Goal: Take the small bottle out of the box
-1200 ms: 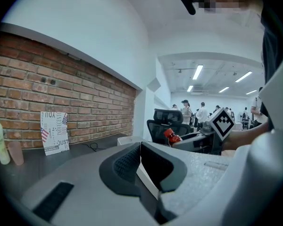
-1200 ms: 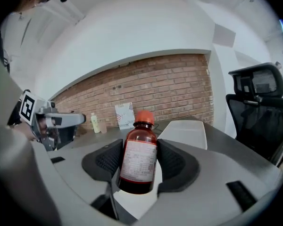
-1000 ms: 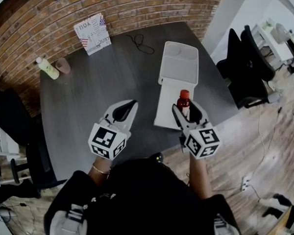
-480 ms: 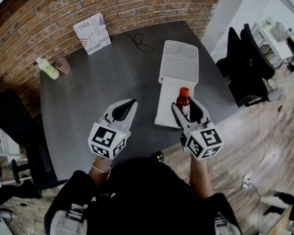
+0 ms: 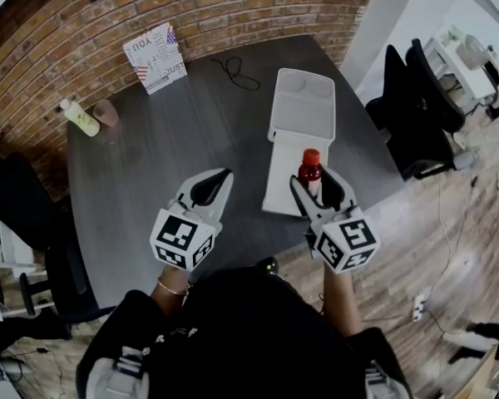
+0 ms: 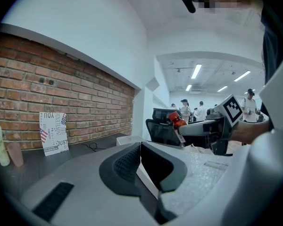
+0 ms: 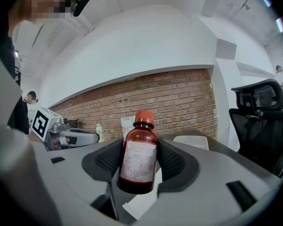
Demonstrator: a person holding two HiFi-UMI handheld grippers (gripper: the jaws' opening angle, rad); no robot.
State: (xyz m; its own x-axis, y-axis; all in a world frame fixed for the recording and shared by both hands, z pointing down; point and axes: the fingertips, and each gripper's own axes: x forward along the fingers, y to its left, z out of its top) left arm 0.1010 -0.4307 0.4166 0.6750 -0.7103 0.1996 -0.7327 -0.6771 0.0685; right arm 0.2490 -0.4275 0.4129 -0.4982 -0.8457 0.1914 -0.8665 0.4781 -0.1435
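Holding the small bottle (image 7: 138,152) upright, cap up, I have the right gripper (image 5: 316,188) clamped on its body, right of frame centre, over the near end of the box (image 5: 281,169). The left gripper (image 5: 219,179), jaws together and empty, sits further left.

Head view: bottle (image 5: 310,165) shows me cap and shoulder only; the rest is buried between the jaws of my right gripper (image 5: 313,183). Box (image 5: 279,173) near end hidden under same gripper. Right gripper view: label (image 7: 138,163) print too small to read.
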